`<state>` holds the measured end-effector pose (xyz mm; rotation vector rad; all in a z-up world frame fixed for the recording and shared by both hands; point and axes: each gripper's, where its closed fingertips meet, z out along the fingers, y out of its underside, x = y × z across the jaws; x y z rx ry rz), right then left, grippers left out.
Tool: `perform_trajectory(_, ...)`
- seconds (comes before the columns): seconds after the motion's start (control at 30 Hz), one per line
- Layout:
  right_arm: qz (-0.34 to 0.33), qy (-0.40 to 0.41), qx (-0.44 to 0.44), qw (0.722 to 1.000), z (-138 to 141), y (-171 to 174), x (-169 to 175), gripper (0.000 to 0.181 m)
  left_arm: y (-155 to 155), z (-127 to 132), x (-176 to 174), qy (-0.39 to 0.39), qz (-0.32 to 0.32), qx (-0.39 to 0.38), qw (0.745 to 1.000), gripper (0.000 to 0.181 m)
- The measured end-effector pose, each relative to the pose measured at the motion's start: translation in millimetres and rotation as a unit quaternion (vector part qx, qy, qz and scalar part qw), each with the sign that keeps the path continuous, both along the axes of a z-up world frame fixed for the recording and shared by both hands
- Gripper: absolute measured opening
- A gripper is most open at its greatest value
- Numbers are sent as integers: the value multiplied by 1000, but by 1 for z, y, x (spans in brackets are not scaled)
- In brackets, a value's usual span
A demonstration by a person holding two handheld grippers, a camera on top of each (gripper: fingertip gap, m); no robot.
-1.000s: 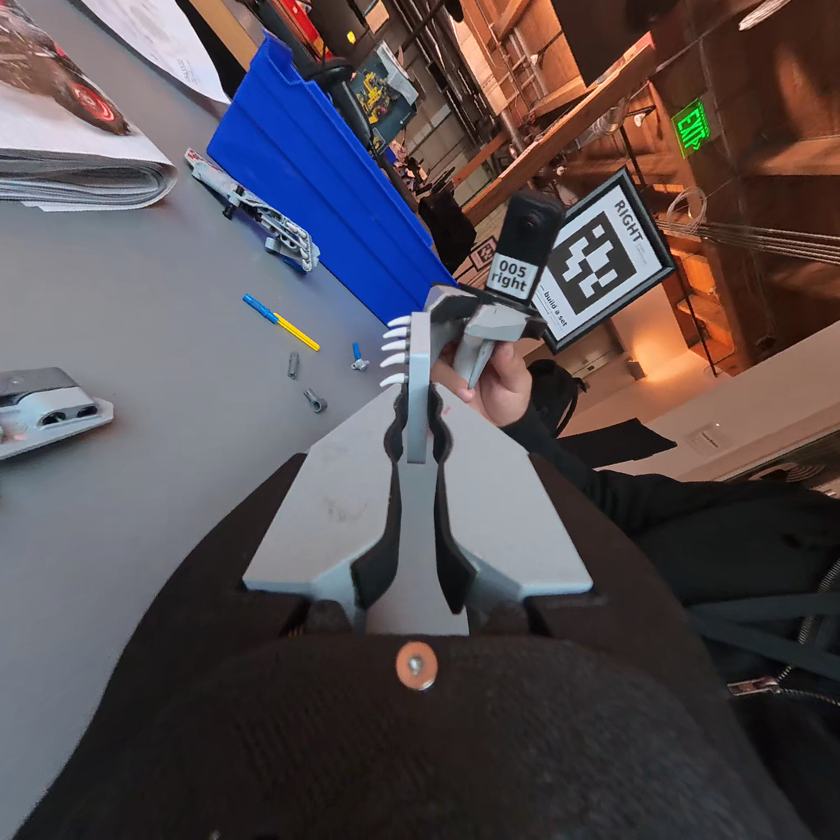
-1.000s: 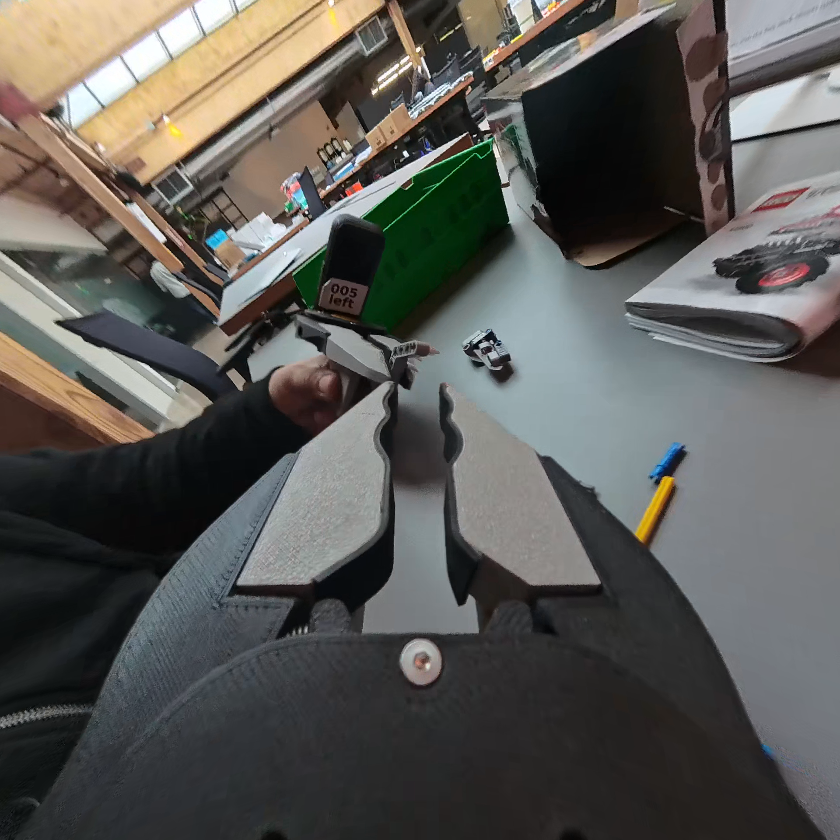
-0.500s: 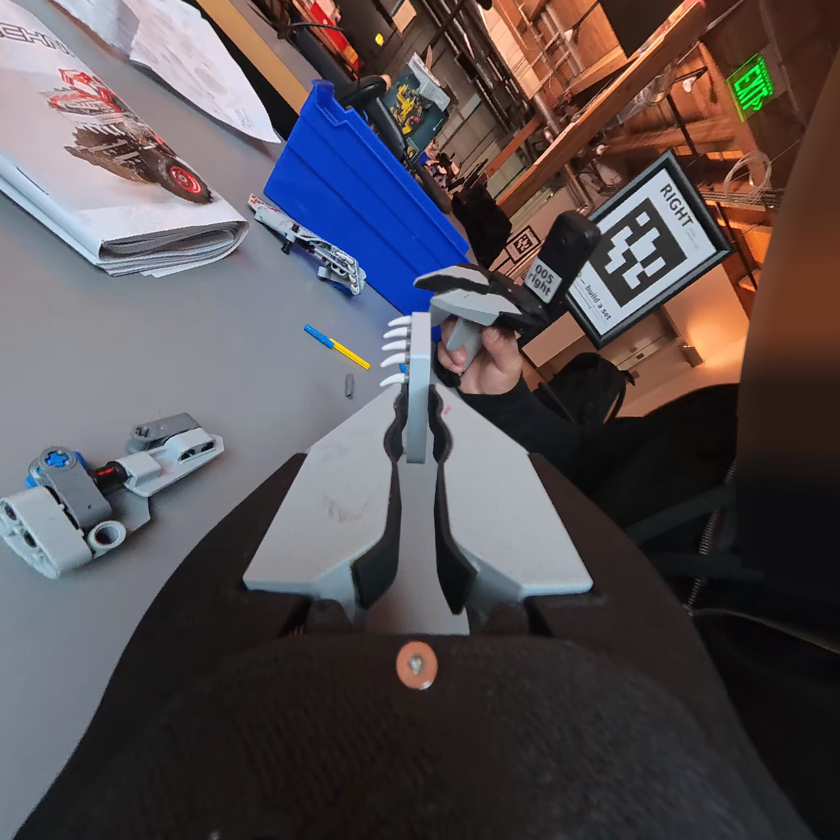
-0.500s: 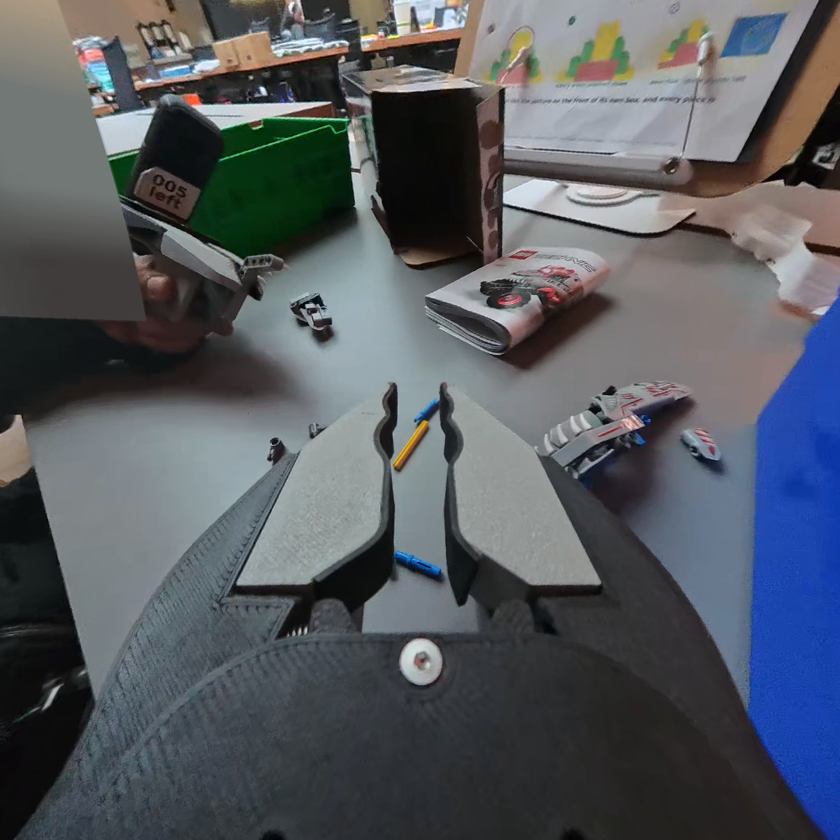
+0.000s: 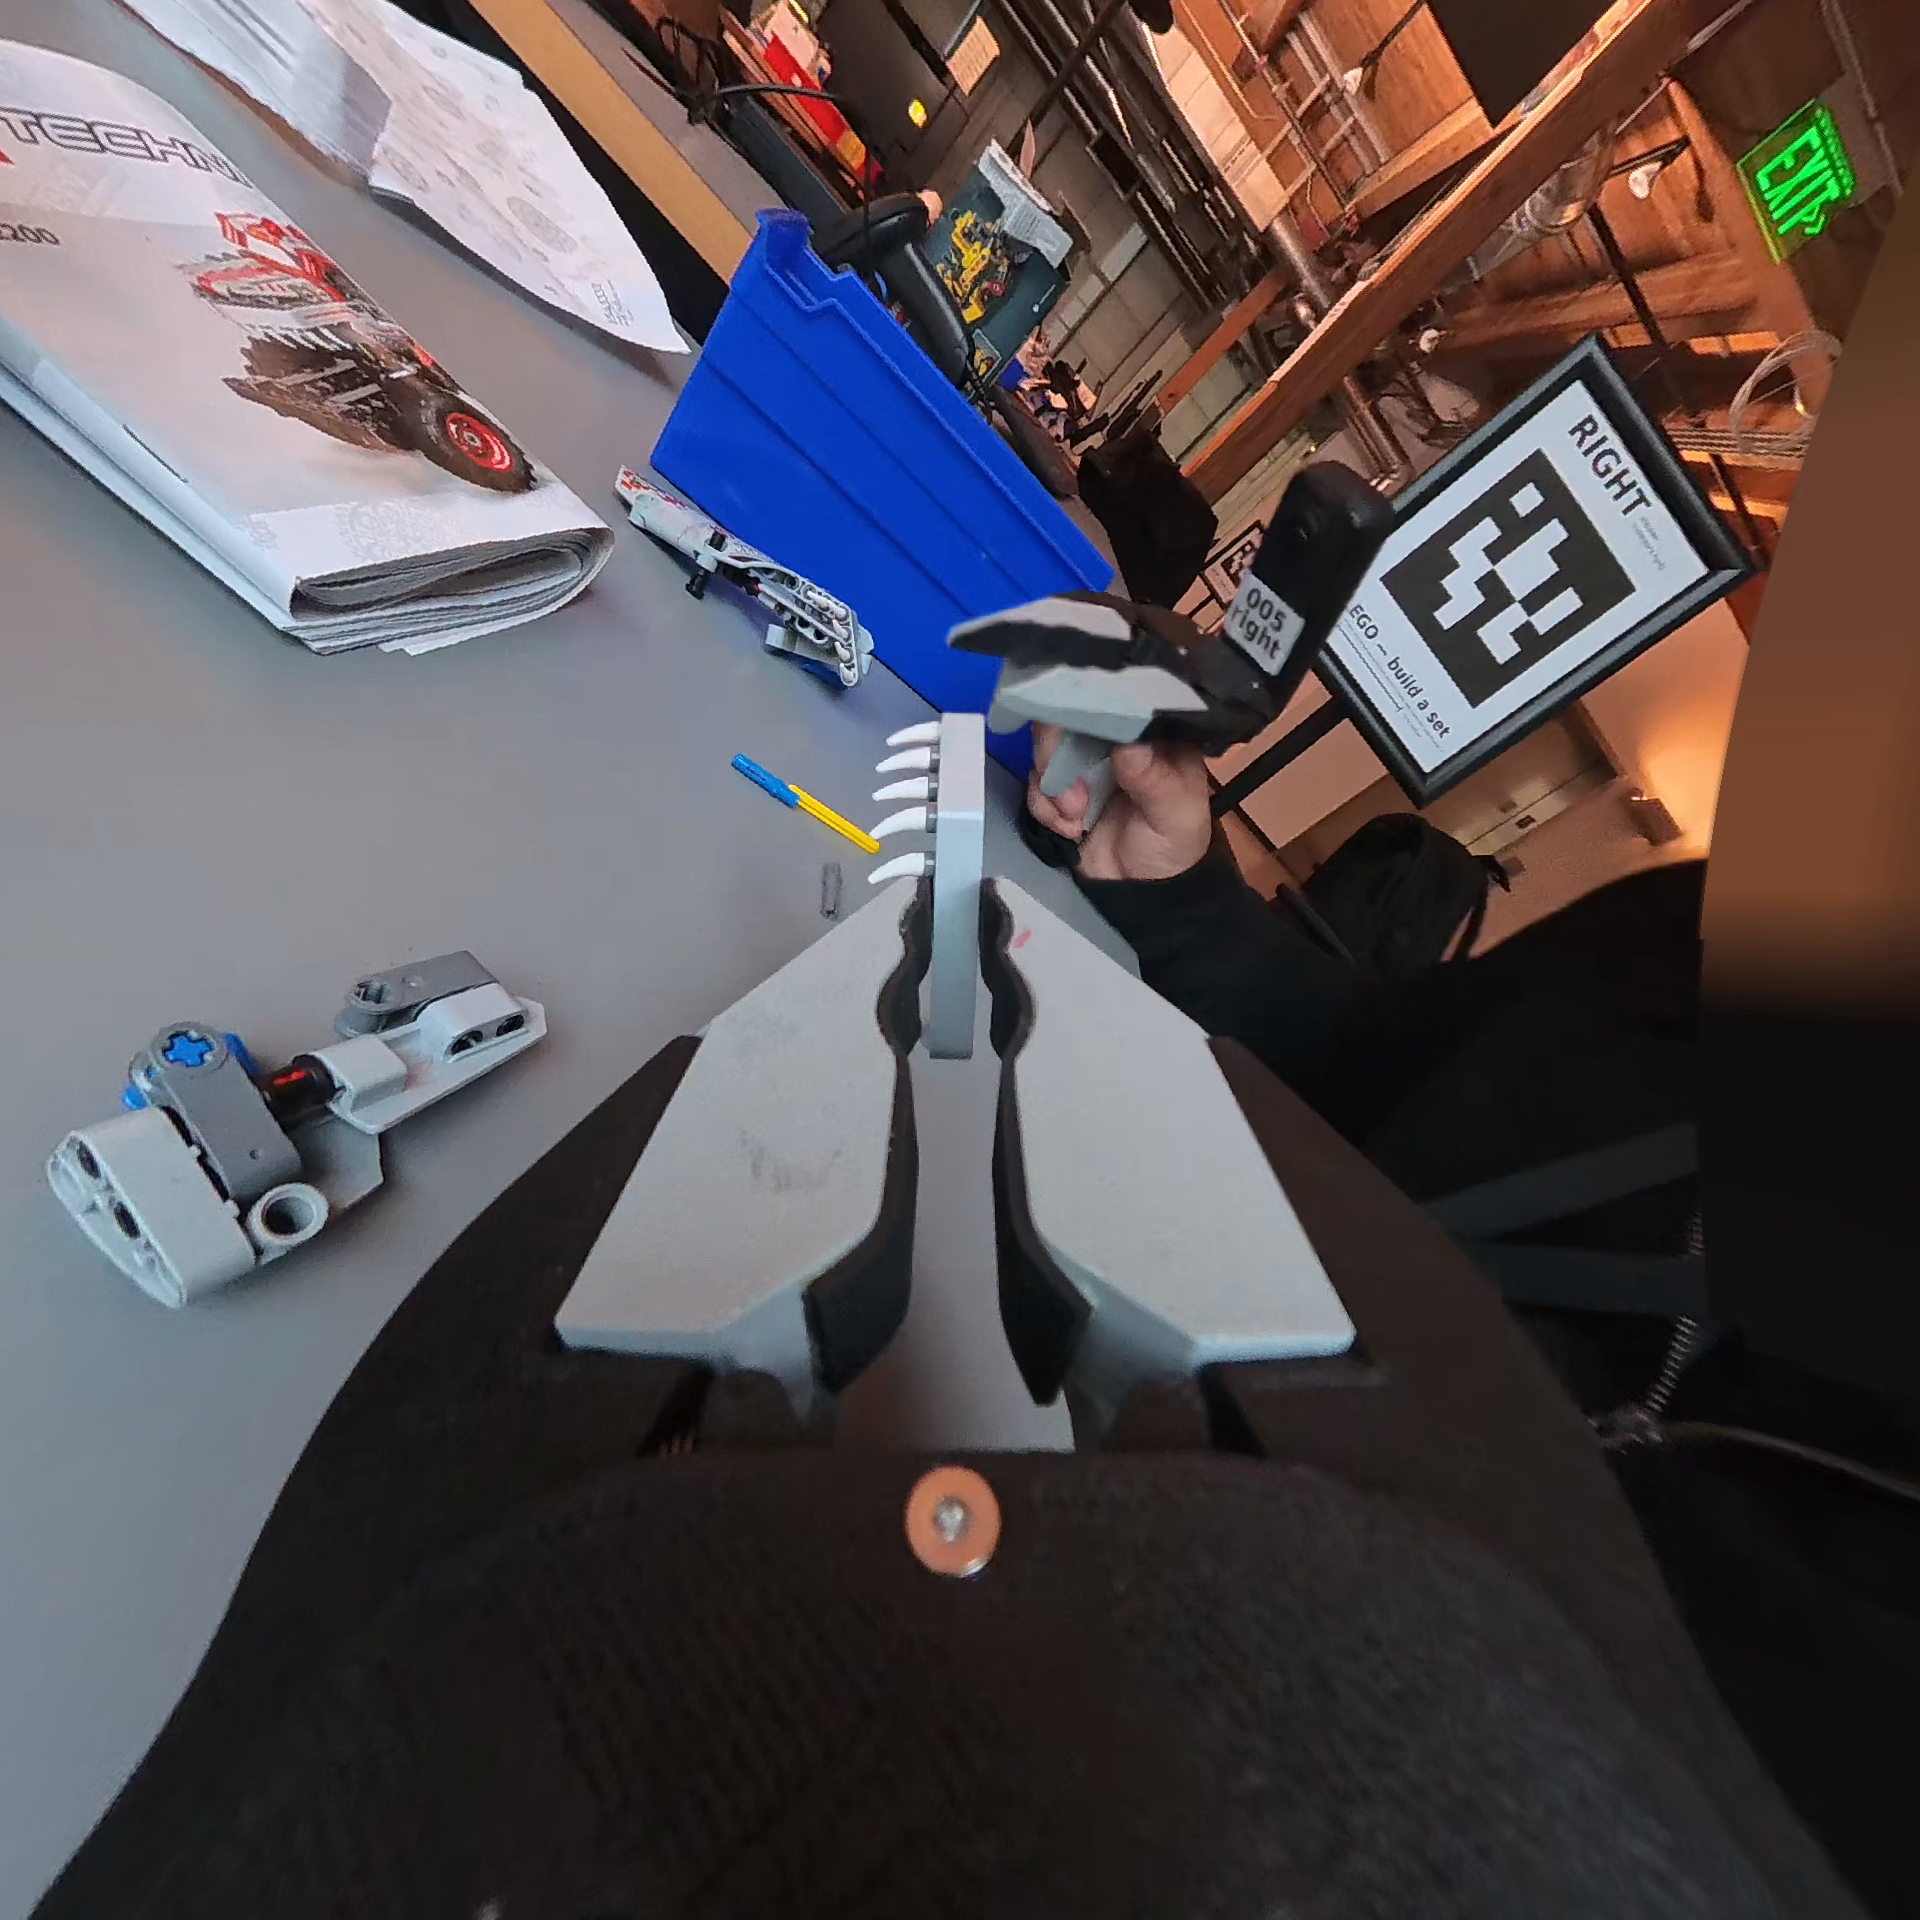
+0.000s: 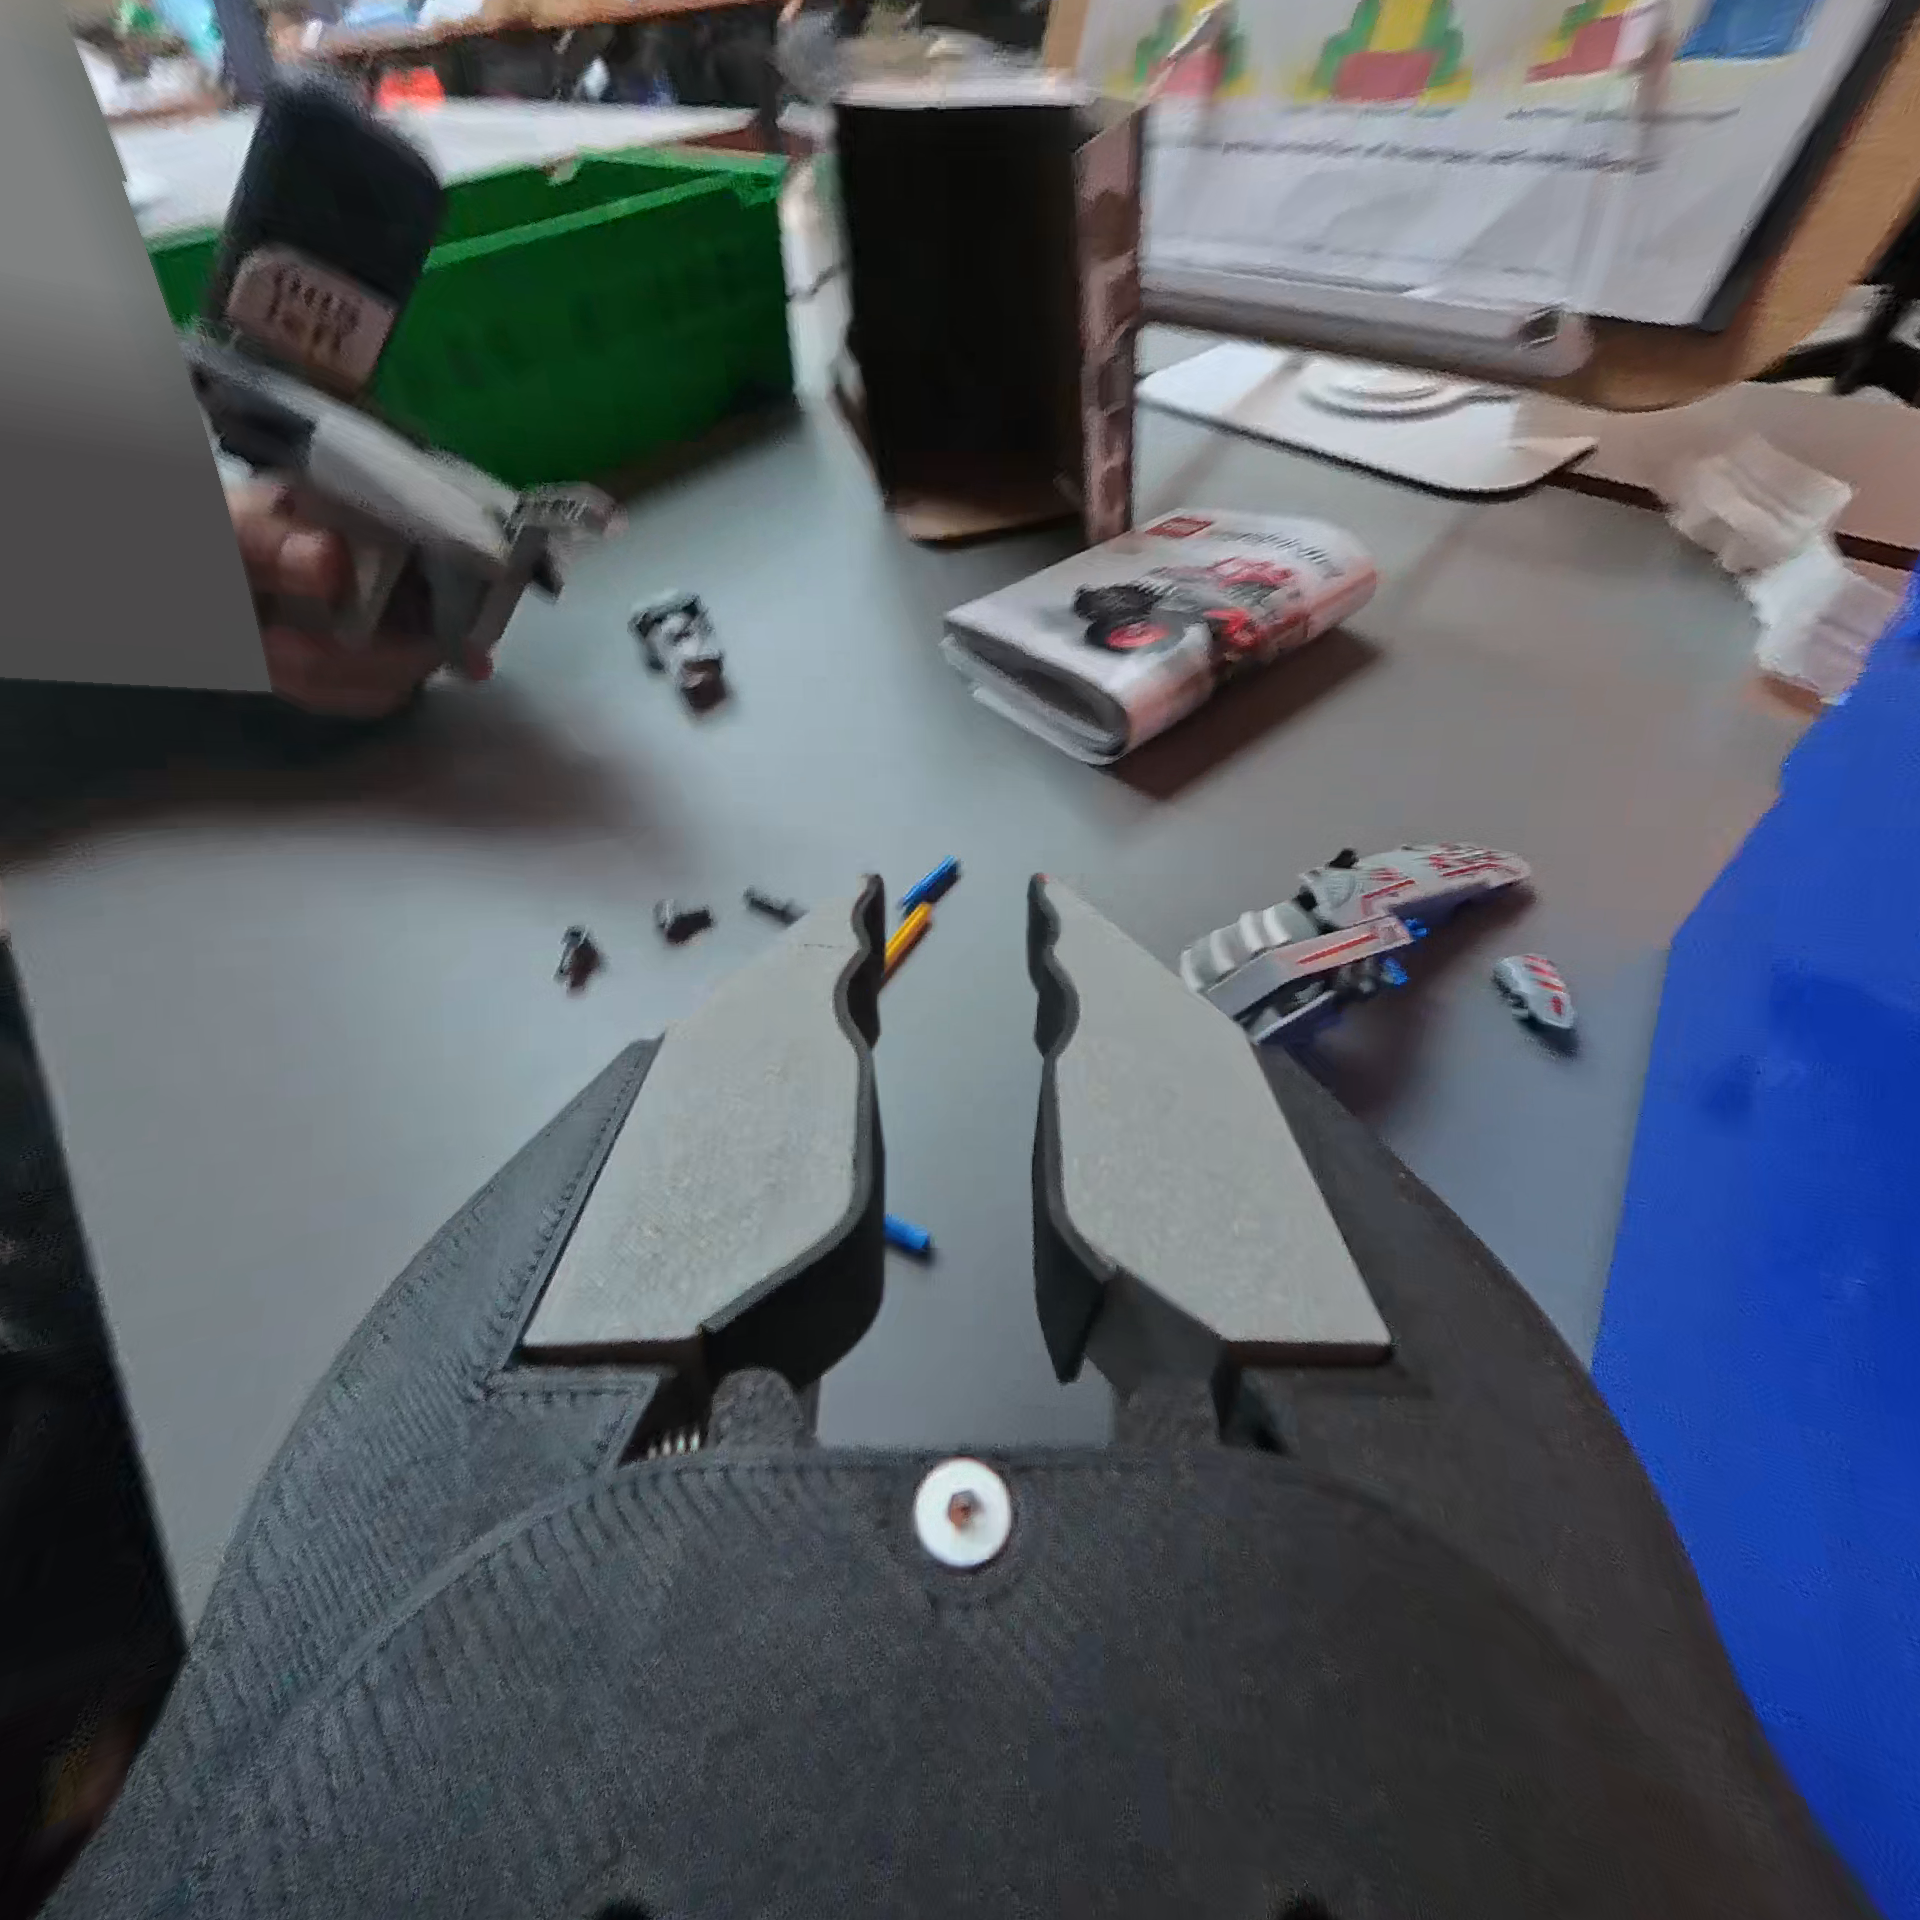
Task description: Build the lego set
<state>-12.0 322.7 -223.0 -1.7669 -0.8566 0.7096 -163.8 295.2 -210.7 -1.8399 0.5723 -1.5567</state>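
Left gripper [image 5: 951, 914] clamps toothed plate [image 5: 954, 862] — right gripper [image 6: 954, 914] agape.

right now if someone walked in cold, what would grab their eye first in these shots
First the grey toothed plate with its row of white claw-like teeth, clamped upright in the left gripper above the grey table. Next the bright blue bin at the table's far edge, with a partly built grey assembly lying just in front of it. The right gripper hangs open and empty over the blue and yellow axle.
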Motion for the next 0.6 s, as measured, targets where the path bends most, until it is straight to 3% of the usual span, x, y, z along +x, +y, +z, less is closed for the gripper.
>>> perform_trajectory(0.1, 13, -89, -8, 996, -20, -16, 15, 24, -2, 2, -2, -7, 1, 0, 1000, 6)
perform_trajectory(0.23, 64, -142, -41, 987, -32, -46, 12, 30, -5, 0, -2, 6, 4, 7, 1000, 6)
perform_trajectory(0.33, 3, -273, -19, 962, -45, -35, 32, 18, -5, -3, 0, 21, 4, 11, 1000, 6)
perform_trajectory(0.53, 64, -391, 2, 918, -61, -42, 31, 22, -5, -7, 0, 49, 5, 19, 999, 6)
perform_trajectory(0.6, 79, -408, 17, 909, -63, -40, 27, 6, -6, -12, 1, 77, 4, 31, 997, 6)
